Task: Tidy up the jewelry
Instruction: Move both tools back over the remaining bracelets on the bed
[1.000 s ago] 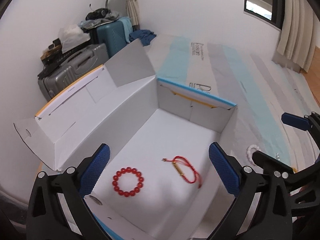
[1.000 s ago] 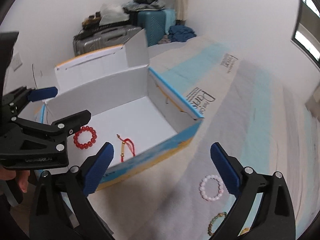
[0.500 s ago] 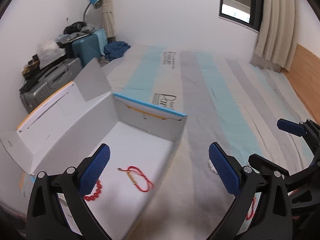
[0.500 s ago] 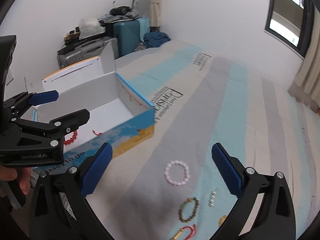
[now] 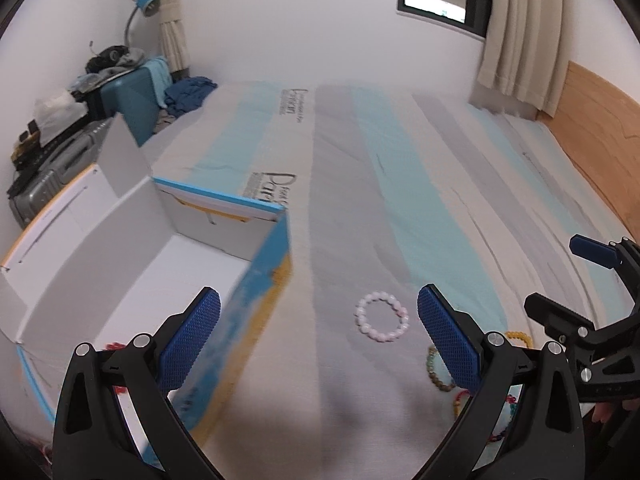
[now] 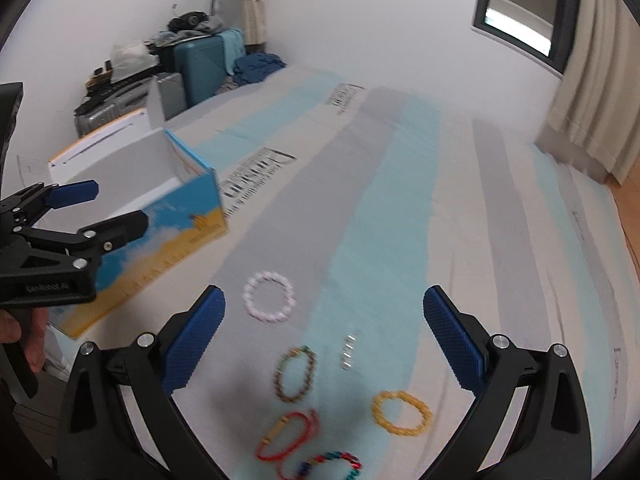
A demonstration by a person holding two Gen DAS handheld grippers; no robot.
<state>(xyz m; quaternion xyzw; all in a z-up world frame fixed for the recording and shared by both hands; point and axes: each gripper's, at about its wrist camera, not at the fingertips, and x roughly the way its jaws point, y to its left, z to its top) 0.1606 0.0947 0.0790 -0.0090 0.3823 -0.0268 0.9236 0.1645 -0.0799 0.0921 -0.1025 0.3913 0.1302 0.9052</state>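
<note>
A white cardboard box point(image 5: 132, 240) point(image 6: 160, 168) with blue and yellow outer walls stands open on the striped bed. Red beads point(image 5: 114, 346) show inside it behind my left finger. On the sheet lie a pale pink bead bracelet point(image 5: 382, 317) point(image 6: 269, 297), a brown bead bracelet point(image 6: 294, 374), a yellow bead bracelet point(image 6: 401, 413), a red cord bracelet point(image 6: 288, 436), a multicolour bracelet point(image 6: 332, 465) and a small silver piece point(image 6: 347, 350). My left gripper point(image 5: 318, 344) is open over the sheet beside the box. My right gripper point(image 6: 324, 340) is open above the bracelets.
Suitcases point(image 6: 200, 64) piled with bags and a desk lamp point(image 5: 142, 4) stand in the far left corner. A wooden headboard point(image 5: 600, 136) borders the bed on the right. A window point(image 6: 520, 4) with curtains is on the far wall. A hand point(image 6: 16, 340) holds the left gripper's handle.
Both grippers have swung right, away from over the box toward the bracelets on the sheet. The box interior has slid to the left edge of both views. Both stay open.
</note>
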